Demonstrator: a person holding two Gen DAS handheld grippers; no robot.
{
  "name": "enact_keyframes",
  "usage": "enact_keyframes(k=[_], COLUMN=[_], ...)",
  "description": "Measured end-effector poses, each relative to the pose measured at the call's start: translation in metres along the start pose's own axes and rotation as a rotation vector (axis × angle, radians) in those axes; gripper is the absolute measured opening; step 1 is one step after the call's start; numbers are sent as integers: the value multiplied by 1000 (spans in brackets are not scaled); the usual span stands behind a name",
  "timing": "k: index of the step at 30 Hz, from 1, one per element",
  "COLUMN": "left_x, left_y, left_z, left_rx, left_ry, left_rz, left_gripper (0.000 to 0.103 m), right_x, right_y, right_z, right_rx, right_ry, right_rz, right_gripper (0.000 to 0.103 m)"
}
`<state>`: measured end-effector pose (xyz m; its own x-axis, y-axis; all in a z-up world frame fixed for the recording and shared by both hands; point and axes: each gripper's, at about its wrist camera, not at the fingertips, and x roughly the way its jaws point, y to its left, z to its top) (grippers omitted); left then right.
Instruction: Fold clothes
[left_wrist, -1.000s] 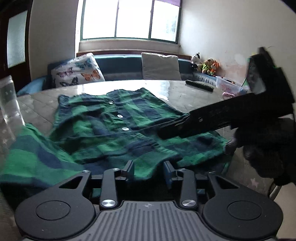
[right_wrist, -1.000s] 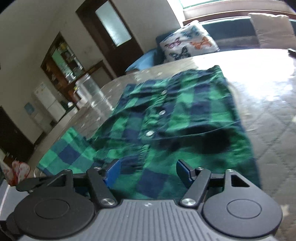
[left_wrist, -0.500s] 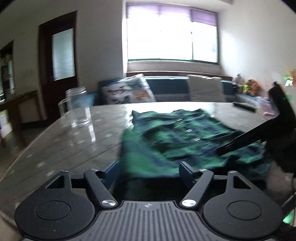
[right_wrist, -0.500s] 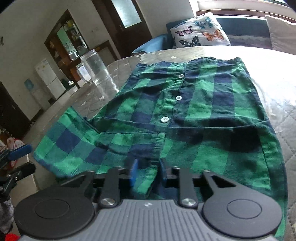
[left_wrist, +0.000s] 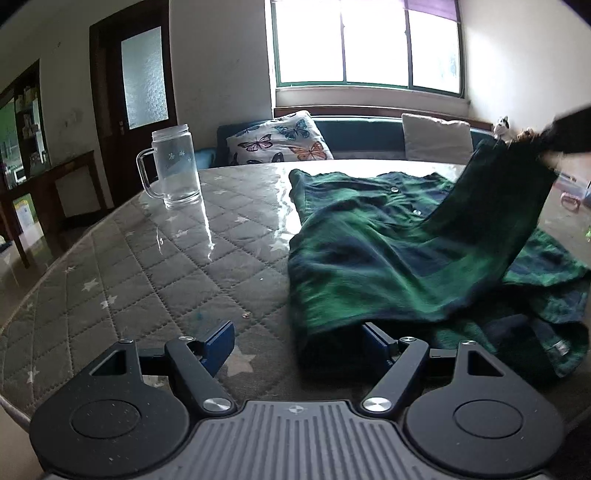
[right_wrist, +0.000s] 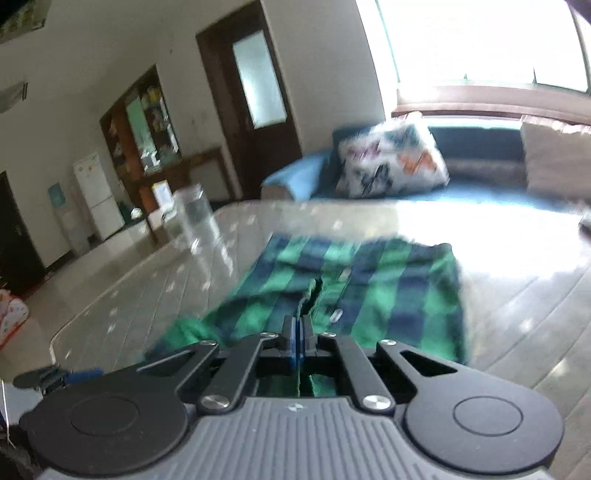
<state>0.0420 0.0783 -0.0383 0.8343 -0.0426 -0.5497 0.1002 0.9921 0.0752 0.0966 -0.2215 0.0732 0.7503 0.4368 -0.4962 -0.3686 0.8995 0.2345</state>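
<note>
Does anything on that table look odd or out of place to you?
Only the glass mug: it stands upright on the table near the shirt being folded, and could get knocked. The shirt looks rumpled, one part lifted by the right gripper, but that belongs to folding. Nothing looks spilled or damaged.

One green-and-navy plaid shirt (left_wrist: 388, 258), one clear glass mug (left_wrist: 175, 166), two grippers, two sofa cushions, one butterfly-print (left_wrist: 280, 138), one plain beige (left_wrist: 437, 138), one glass-panelled door (left_wrist: 142, 77), one white fridge (right_wrist: 98, 195)

Bare quilted table (left_wrist: 155, 280) lies open at near left; a glass mug (left_wrist: 177, 168) stands far left; the plaid shirt (left_wrist: 388, 254) covers the right
</note>
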Motion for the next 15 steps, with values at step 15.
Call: enact_keyframes(k=[15], left_x=[4], left_y=[0], left_z=[-5], left_rx=[60], left_ry=[20], left_rz=[38], left_gripper=[75], right_x=[2], right_y=[-52], right_z=[-37], right_rx=[87], right_ry=[37], right_rz=[-177], right_gripper=[1])
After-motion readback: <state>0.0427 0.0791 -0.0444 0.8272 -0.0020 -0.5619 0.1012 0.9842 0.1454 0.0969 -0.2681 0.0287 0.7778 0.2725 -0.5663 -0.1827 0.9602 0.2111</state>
